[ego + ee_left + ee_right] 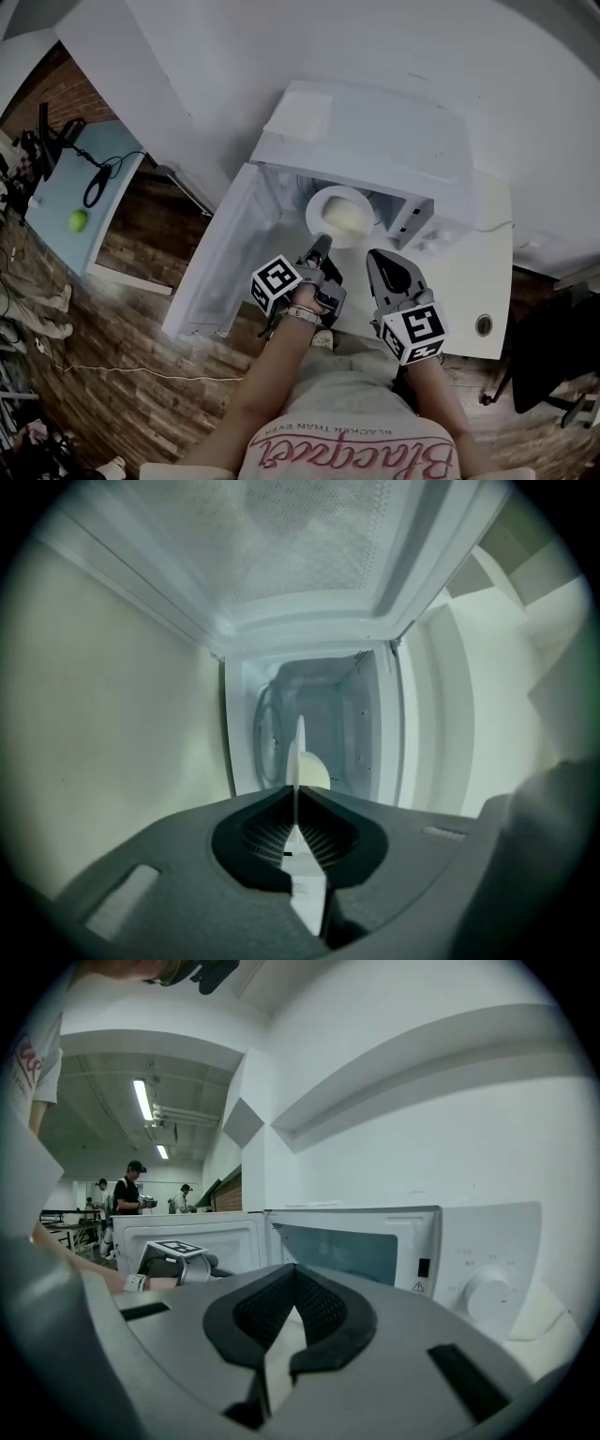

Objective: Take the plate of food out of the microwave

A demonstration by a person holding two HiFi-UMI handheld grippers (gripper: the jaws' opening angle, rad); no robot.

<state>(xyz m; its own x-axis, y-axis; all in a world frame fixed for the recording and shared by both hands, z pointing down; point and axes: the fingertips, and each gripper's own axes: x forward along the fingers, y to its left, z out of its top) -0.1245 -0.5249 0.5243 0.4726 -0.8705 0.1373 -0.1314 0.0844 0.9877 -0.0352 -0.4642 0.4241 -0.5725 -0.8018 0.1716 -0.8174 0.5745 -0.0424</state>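
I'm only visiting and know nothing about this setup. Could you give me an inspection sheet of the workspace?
Surface: white table bearing the microwave, its door open.
Job's things: plate of pale food at the microwave's opening.
Clutter: green ball on a blue side table.
Grippers: left gripper shut on the plate's rim; right gripper shut, empty, alongside.
Cables: black cable on the side table; white cable on the floor.
Surroundings: wood floor; people far off.

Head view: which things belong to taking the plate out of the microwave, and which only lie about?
For the job: microwave, its open door, plate of food, left gripper with fingers shut on the plate's rim.

Lying about: green round thing and black cable, both on the side table.
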